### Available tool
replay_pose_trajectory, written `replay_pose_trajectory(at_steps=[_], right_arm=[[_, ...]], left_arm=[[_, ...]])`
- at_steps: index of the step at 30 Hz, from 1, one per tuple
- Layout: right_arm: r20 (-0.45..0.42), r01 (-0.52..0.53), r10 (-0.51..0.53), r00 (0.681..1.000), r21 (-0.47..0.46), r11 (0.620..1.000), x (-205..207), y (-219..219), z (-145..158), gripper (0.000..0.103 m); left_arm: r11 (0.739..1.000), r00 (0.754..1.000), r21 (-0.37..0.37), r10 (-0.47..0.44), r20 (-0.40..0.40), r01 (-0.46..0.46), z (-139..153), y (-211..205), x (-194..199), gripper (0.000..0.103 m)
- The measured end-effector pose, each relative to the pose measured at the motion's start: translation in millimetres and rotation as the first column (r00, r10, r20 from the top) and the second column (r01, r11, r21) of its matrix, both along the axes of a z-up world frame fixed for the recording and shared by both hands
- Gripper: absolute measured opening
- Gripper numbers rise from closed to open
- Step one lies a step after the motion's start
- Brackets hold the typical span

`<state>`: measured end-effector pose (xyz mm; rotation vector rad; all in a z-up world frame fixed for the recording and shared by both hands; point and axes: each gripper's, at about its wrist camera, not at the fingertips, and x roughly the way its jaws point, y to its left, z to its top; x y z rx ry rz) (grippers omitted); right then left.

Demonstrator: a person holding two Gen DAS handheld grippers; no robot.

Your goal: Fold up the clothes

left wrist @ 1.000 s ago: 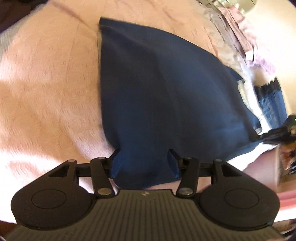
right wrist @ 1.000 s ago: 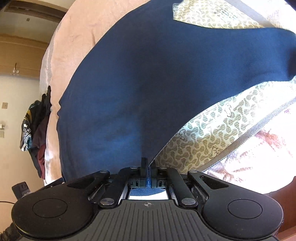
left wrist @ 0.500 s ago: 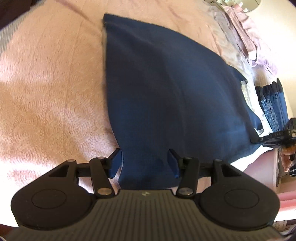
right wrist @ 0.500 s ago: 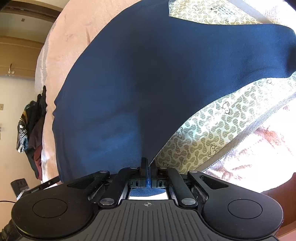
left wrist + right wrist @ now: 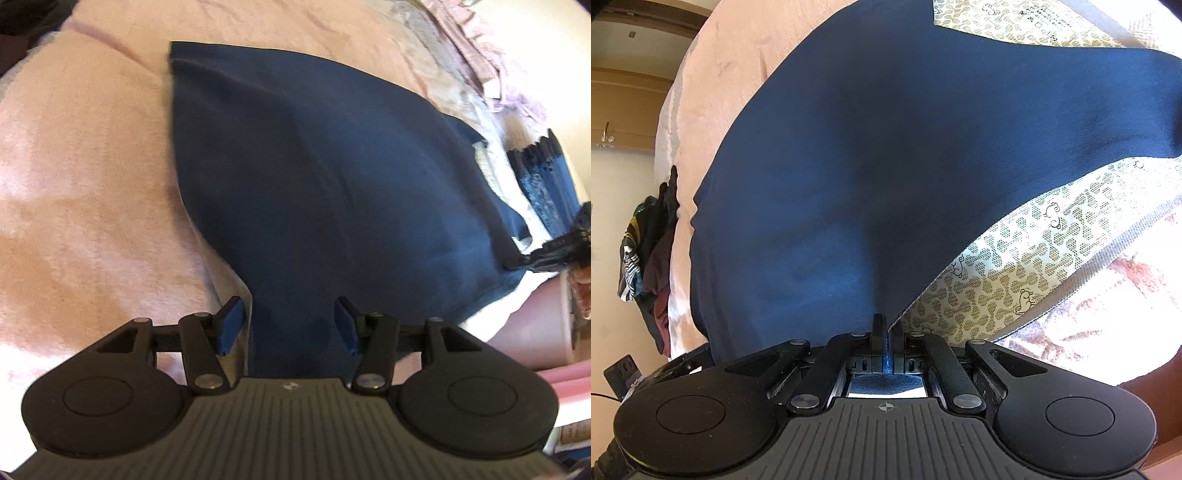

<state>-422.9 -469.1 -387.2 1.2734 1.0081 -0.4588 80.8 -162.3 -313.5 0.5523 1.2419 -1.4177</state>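
A navy blue garment (image 5: 332,177) lies spread on a pink bedspread (image 5: 81,184). My left gripper (image 5: 288,325) hovers over its near edge with the jaws apart. The cloth runs between them, and the left pad (image 5: 231,325) stands just clear of its side edge, so nothing is pinched. My right gripper (image 5: 884,325) is shut on a corner of the navy garment (image 5: 886,166), which rises in a taut ridge toward the closed fingers. In the left wrist view the right gripper (image 5: 517,263) shows at the far right, pinching that corner.
A cream patterned sheet (image 5: 1015,266) lies beneath the garment on the right. A stack of dark folded clothes (image 5: 546,184) and pale pink fabric (image 5: 480,55) sit beyond it. Dark clothes (image 5: 646,266) hang past the bed's left edge. A hand (image 5: 583,284) shows at the right.
My left gripper has shifted a little along the near edge, and its left pad now stands clear of the cloth. The right gripper keeps its hold and the garment lies slightly flatter.
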Motion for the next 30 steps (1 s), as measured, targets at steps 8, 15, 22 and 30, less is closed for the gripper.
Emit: replay_pose_trajectory(at_steps=[8, 15, 22, 30], right_arm=[[0.009, 0.008, -0.008, 1.0, 0.01, 1.0, -3.5, -2.4, -3.5, 0.0], [0.04, 0.016, -0.018, 0.999, 0.037, 0.999, -7.9, -7.3, -13.8, 0.0], [0.098, 0.046, -0.051, 0.994, 0.055, 0.997, -23.1, -10.7, -29.9, 0.0], [0.256, 0.093, -0.126, 0.958, 0.136, 0.986, -33.9, -18.8, -50.6, 0.021]], left_arm=[[0.999, 0.985, 0.047, -0.006, -0.173, 0.014, -9.1, 2.0, 10.0, 0.049], [0.997, 0.985, 0.081, 0.001, -0.175, 0.013, -21.9, 0.2, 24.4, 0.048], [0.99, 0.95, 0.067, -0.096, -0.297, 0.121, -27.6, -9.2, 32.0, 0.031], [0.992, 0.941, 0.096, -0.041, -0.336, 0.077, -40.6, -13.8, 34.5, 0.033]])
